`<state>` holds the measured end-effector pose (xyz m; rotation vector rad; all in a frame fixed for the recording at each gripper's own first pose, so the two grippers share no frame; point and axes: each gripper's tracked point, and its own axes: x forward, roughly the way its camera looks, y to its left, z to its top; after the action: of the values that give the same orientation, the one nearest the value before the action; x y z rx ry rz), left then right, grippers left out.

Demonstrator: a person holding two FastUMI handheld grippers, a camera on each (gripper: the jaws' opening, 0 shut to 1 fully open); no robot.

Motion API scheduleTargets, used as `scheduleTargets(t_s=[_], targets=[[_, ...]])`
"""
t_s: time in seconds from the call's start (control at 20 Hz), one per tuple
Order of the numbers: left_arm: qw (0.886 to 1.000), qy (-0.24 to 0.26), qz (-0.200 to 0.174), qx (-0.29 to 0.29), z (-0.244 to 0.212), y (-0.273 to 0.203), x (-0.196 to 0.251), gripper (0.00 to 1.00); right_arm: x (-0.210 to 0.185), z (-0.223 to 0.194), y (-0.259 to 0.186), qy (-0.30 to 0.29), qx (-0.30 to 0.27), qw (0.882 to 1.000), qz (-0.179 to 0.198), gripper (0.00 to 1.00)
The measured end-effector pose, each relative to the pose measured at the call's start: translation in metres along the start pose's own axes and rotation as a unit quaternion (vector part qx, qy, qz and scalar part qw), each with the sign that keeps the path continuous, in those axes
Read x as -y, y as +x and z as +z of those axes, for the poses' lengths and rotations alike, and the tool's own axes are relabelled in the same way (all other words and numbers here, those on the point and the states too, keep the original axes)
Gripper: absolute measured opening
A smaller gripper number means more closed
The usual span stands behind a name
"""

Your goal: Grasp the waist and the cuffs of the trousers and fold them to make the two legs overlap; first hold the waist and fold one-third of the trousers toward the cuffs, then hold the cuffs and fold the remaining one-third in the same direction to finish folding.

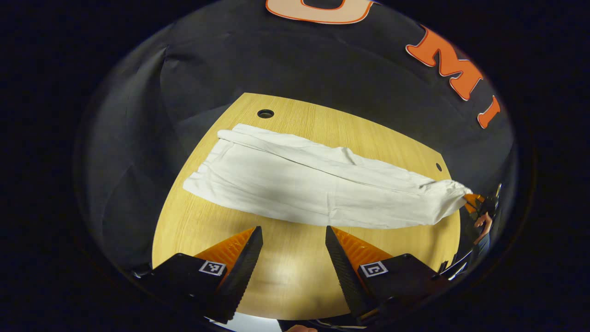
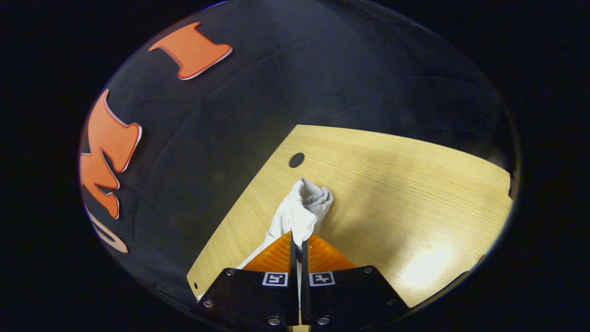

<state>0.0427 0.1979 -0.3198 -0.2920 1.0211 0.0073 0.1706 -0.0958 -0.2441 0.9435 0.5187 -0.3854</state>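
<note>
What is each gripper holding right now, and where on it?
The right gripper pinches the white trousers at one bunched end. The left gripper is open, holding nothing.

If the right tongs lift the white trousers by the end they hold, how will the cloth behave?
Probably floppy: the trousers lie flat and creased on the table, and bunch up where the right tongs pinch them. They look thin and light, so the rest would likely drape and drag.

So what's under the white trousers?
The wooden table lies under the trousers. Whether anything small hides beneath the cloth can't be seen. The right gripper pinches one end; the left gripper is open.
</note>
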Motion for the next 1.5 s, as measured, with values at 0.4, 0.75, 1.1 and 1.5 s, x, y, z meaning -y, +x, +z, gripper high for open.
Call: scheduleTargets(t_s=[0.4,0.75,1.1,1.5], targets=[[1.0,-0.006,-0.02,-0.016,-0.016,0.009,-0.042,0.94,-0.135,-0.037,-0.032,-0.092,0.024,0.994,0.059,0.02],[0.998,-0.053,-0.027,-0.027,-0.025,0.021,-0.08,0.93,-0.215,-0.104,-0.049,-0.155,0.001,0.982,0.112,0.02],[0.995,-0.086,-0.038,-0.037,-0.024,0.039,-0.106,0.92,-0.259,-0.193,-0.056,-0.234,-0.039,0.961,0.143,0.02],[0.977,-0.185,-0.097,-0.047,-0.025,0.04,-0.092,0.95,-0.254,-0.314,-0.066,-0.342,-0.149,0.914,0.158,0.24]])
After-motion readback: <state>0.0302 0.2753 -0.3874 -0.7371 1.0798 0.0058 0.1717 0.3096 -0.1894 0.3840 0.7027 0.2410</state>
